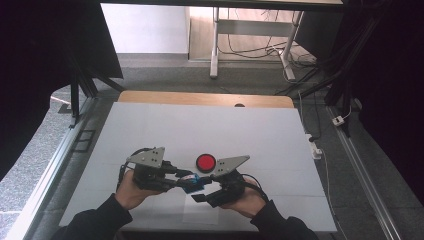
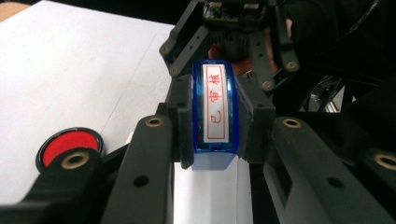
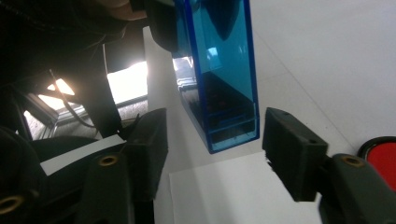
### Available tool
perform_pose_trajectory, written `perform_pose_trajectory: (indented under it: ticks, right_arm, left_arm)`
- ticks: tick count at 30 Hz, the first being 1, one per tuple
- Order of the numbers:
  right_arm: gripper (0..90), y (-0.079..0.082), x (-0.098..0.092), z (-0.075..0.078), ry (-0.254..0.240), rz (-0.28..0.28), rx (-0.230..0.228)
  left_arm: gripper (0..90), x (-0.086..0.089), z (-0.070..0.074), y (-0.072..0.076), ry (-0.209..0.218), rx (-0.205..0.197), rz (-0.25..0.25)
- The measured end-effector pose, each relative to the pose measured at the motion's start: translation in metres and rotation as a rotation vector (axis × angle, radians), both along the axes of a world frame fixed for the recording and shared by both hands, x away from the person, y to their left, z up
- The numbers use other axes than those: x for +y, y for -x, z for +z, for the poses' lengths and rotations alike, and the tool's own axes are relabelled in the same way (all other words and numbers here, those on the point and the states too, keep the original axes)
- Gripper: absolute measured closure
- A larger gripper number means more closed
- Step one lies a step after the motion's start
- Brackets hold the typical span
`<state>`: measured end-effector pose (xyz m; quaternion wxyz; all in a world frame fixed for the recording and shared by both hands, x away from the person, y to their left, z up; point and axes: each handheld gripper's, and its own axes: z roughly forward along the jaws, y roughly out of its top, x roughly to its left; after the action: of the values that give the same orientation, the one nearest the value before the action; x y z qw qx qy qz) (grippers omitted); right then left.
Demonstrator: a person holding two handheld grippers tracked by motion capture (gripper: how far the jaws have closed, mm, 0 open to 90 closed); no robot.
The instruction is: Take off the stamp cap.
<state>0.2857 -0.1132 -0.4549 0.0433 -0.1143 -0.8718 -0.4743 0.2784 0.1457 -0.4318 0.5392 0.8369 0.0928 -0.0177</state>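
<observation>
Lying flat and matte across the work area: a white table cover (image 1: pixel 150 135), with a bare wooden strip (image 1: pixel 205 98) showing along its far edge. Sitting on the cover just beyond the stamp, glossy and round: a red ink pad (image 1: pixel 205 161) in a black rim, also showing low in the left gripper view (image 2: pixel 70 142).

Hanging above the cover between the two grippers: a blue stamp (image 1: pixel 192 183), a narrow rectangular block of clear blue plastic, smooth and shiny, with hard straight edges. Carrying a white label with red characters inside a red frame on the face turned toward the left gripper view (image 2: pixel 214 105). Showing see-through walls and a darker inner part in the right gripper view (image 3: pixel 219 88). Lying directly beneath the stamp: a thin white paper sheet (image 3: pixel 224 196), flat on the cover.

Pinching the stamp by its two long sides: the left gripper (image 1: pixel 172 178), its black, blocky pads pressing firmly on the blue plastic, jaws drawn in as far as the block allows. Approaching the stamp's free end from the opposite side: the right gripper (image 1: pixel 202 192), jaws only partly spread, standing either side of the blue tip without touching it in the right gripper view, a gap visible at each pad.
</observation>
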Motion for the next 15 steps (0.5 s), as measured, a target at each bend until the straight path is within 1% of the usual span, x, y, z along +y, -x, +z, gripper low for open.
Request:
perform_pose_trajectory:
  ticks: [2,3,4,6,9,10,11,12,13,15]
  right_arm:
    - [48.4,-0.0006,0.0003,-0.0003,0.002,0.012,0.007]
    - [50.2,-0.001,0.0005,-0.0005,-0.001,0.017,0.012]
    - [50.2,-0.001,0.0005,-0.0005,-0.001,0.017,0.012]
    - [55.0,-0.0018,0.0007,-0.0005,-0.017,0.038,0.024]
    - [56.9,-0.0019,0.001,-0.0002,-0.024,0.047,0.023]
    - [59.4,-0.0018,0.0011,0.0003,-0.028,0.053,0.026]
    - [59.4,-0.0018,0.0011,0.0003,-0.028,0.053,0.026]
    - [61.6,-0.0017,0.0008,0.0007,-0.037,0.063,0.031]
    - [61.6,-0.0017,0.0008,0.0007,-0.037,0.063,0.031]
    - [64.5,-0.0019,0.0007,0.0012,-0.037,0.074,0.034]
  left_arm:
    - [70.5,0.0007,0.0002,-0.0003,0.013,-0.004,-0.014]
    - [70.5,0.0007,0.0002,-0.0003,0.013,-0.004,-0.014]
    - [70.5,0.0009,0.0001,-0.0003,0.019,-0.004,-0.017]
    - [70.5,0.0013,-0.0003,-0.0005,0.032,-0.004,-0.03]
    - [70.5,0.0013,-0.0005,-0.0003,0.041,-0.005,-0.044]
    - [70.5,0.0012,-0.0006,-0.0002,0.044,-0.006,-0.051]
    - [70.5,0.0012,-0.0007,0.0,0.046,-0.008,-0.053]
    - [70.5,0.0011,-0.0008,0.0002,0.049,-0.011,-0.056]
    - [70.5,0.0011,-0.0008,0.0002,0.049,-0.011,-0.056]
    - [70.5,0.0015,-0.0011,0.0001,0.056,-0.012,-0.06]
